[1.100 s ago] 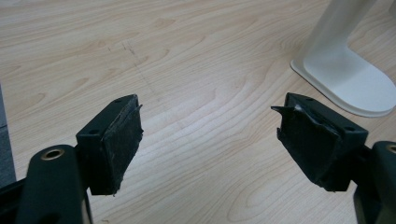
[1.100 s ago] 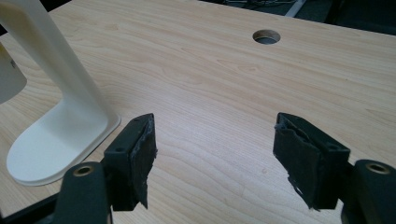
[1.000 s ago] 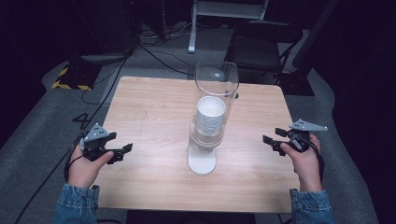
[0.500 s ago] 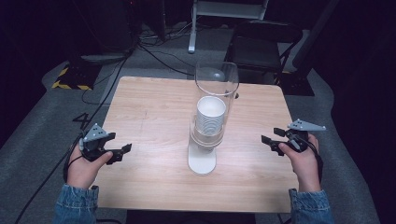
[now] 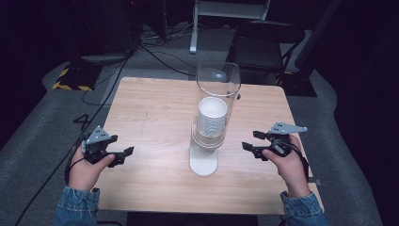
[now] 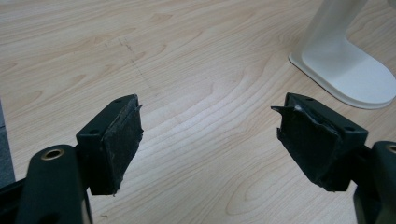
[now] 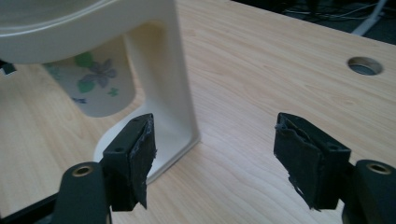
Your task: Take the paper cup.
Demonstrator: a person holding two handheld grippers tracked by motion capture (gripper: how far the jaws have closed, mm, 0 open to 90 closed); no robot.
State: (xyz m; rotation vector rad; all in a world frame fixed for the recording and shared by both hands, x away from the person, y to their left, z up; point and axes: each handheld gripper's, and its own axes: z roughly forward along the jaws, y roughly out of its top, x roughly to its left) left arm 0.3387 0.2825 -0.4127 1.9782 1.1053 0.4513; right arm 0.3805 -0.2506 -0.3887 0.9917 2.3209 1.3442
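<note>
With both the left gripper [image 5: 123,154] and right gripper [image 5: 250,143] spread apart and empty either side of the tall cup dispenser [image 5: 211,123] mid-surface, a careless reach looked likely to topple it.

the right gripper [image 5: 254,141] has been shifted slightly lower and leftward in the high view, toward the cup dispenser [image 5: 211,136].

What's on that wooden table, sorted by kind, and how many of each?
Cup dispenser stand, white with a clear tube: 1
Stack of paper cups inside the tube: 1 stack; the cups can't be counted
Hand-held claws, left claw and right claw, both open: 2
Total: 4
</note>
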